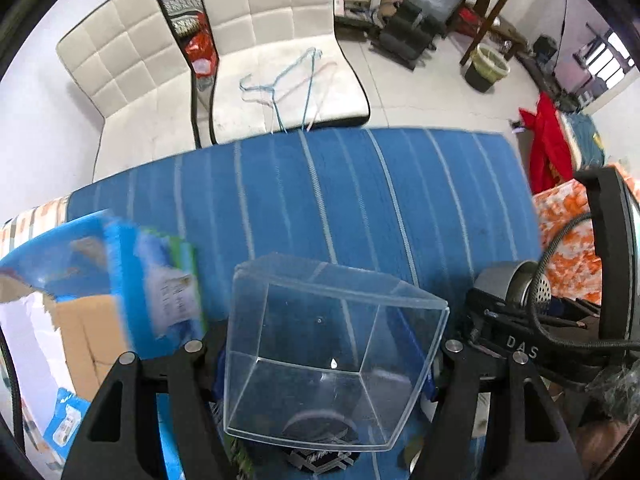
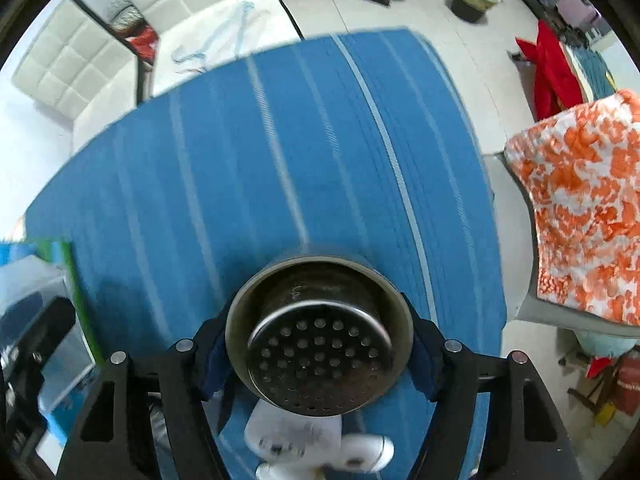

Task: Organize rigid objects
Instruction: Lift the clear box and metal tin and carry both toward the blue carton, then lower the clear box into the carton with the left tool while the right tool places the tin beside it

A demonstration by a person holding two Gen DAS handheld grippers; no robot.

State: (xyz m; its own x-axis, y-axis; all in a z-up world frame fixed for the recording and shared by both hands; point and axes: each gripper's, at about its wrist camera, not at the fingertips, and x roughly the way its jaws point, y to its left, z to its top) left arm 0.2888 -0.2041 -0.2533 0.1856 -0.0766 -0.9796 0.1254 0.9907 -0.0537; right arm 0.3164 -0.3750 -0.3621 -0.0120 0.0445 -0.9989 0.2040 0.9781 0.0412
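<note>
blue striped cloth below; left tongs clamp clear box, right tongs clamp perforated metal cup.

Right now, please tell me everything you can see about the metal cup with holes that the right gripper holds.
The metal cup is a round cylinder of dull grey steel. Its perforated bottom, dotted with many small holes, faces the camera, so it lies on its side above the blue striped cloth. The right gripper has its jaws shut on the wall, blue pads touching both sides. A white object shows blurred below it.
</note>
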